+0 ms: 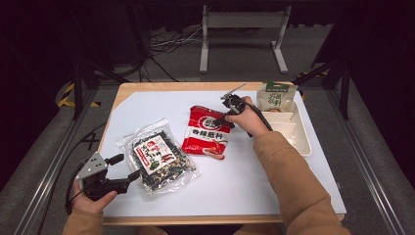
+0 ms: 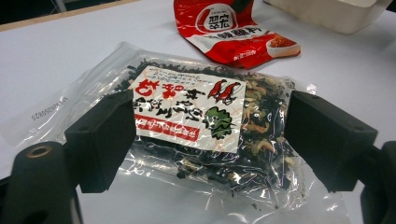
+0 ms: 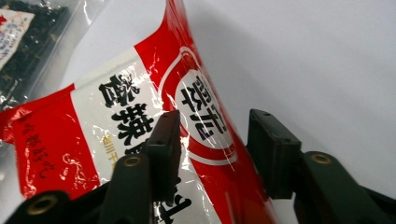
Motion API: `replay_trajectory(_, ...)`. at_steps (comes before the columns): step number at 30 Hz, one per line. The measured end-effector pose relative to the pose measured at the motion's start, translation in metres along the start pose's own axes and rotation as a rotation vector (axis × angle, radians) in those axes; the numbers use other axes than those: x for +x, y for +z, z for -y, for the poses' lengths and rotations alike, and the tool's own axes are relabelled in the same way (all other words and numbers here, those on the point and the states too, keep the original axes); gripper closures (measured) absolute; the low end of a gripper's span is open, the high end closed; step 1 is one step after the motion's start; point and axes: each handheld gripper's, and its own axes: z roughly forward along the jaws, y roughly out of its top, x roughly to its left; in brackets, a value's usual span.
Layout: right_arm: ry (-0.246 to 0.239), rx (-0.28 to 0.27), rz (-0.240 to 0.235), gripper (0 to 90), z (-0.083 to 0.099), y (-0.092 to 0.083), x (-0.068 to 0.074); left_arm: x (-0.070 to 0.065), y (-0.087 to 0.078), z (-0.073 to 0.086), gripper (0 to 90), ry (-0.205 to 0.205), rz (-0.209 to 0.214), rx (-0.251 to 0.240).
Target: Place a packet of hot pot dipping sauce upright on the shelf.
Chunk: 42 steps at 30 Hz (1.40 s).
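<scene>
Near the tabletop's (image 1: 147,98) middle, your right gripper (image 3: 212,140) has its jaws half closed astride the red pouch (image 1: 205,131); whether they press it is unclear. Left gripper (image 1: 125,166), jaws spread, faces the seaweed bag (image 2: 196,126) by the near-left edge, white room between.

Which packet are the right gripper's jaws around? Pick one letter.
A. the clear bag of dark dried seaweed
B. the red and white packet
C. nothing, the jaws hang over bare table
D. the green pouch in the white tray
B: in the right gripper view the right gripper has one jaw on each side of the raised edge of the red and white packet; the high view shows that gripper at the packet's top corner.
</scene>
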Motion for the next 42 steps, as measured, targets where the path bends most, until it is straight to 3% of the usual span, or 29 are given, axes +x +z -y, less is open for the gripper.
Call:
replay_trajectory(9, -0.043, 0.037, 0.059, 78.3, -0.001, 0.000, 0.002, 0.000, -0.001, 0.000, 17.6, 0.002, 0.001, 0.000)
replay_trajectory(15, -0.058, 0.039, 0.062, 87.8, -0.002, -0.003, 0.005, 0.000, -0.001, 0.000, 17.6, 0.003, -0.004, -0.003)
replay_trajectory(27, -0.090, 0.019, 0.073, 88.5, -0.007, -0.022, 0.016, 0.000, 0.001, -0.001, 17.6, 0.001, 0.001, -0.001)
replay_trajectory(34, -0.095, -0.027, 0.069, 88.6, -0.011, -0.046, 0.023, -0.001, 0.003, -0.002, 17.6, 0.003, 0.010, -0.001)
replay_trajectory(42, -0.098, -0.082, 0.031, 88.6, -0.013, -0.075, 0.033, -0.001, 0.005, -0.003, 17.6, 0.007, 0.015, 0.000)
